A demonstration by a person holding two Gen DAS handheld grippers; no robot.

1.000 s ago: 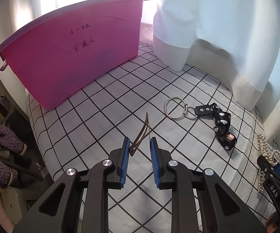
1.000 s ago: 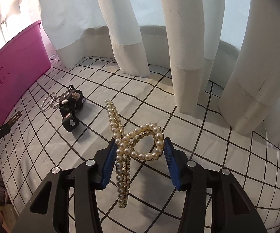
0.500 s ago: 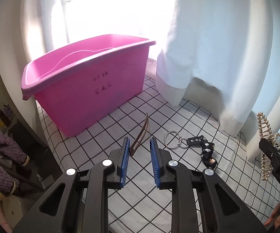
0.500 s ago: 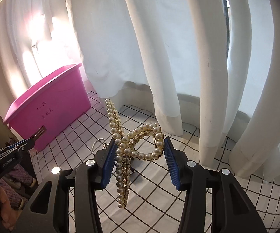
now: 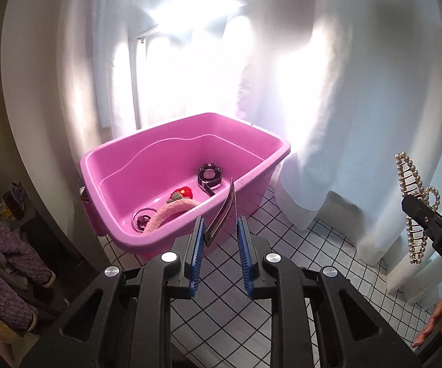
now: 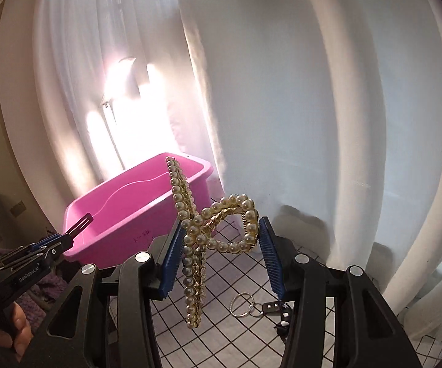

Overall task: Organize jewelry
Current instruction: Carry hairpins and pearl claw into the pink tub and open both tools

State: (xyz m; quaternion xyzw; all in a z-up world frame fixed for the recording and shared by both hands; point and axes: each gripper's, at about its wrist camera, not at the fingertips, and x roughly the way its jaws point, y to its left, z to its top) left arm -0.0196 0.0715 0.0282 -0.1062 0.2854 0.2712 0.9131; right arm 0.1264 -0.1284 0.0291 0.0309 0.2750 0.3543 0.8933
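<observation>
The left claw (image 5: 220, 247) is raised above the checked cloth (image 5: 297, 245), its blue pads (image 5: 197, 251) nearly closed on the lower end of a thin brown hair clip (image 5: 222, 214). The clip leans against the left pad and slants up and forward, its tip over the near wall of the pink tub (image 5: 251, 141); whether the right pad touches it I cannot tell. Inside the tub lie a pink fuzzy headband (image 5: 172, 214) with a red and green knitted piece (image 5: 181, 194) beside it, a dark round ornament (image 5: 210, 178) further back, and a small clear round thing (image 5: 142, 218) near the front corner.

The right claw (image 6: 219, 254) is also held in the air, its pads pressed wide apart on the looped end of a pearl hair claw clip (image 6: 208, 233) (the long beaded body runs up and down just inside the left pad). The tub stands beyond it to the left, in front of white curtains (image 6: 297, 122). On the cloth below lie metal rings (image 6: 242, 305) joined to a black strap (image 6: 277, 308)
</observation>
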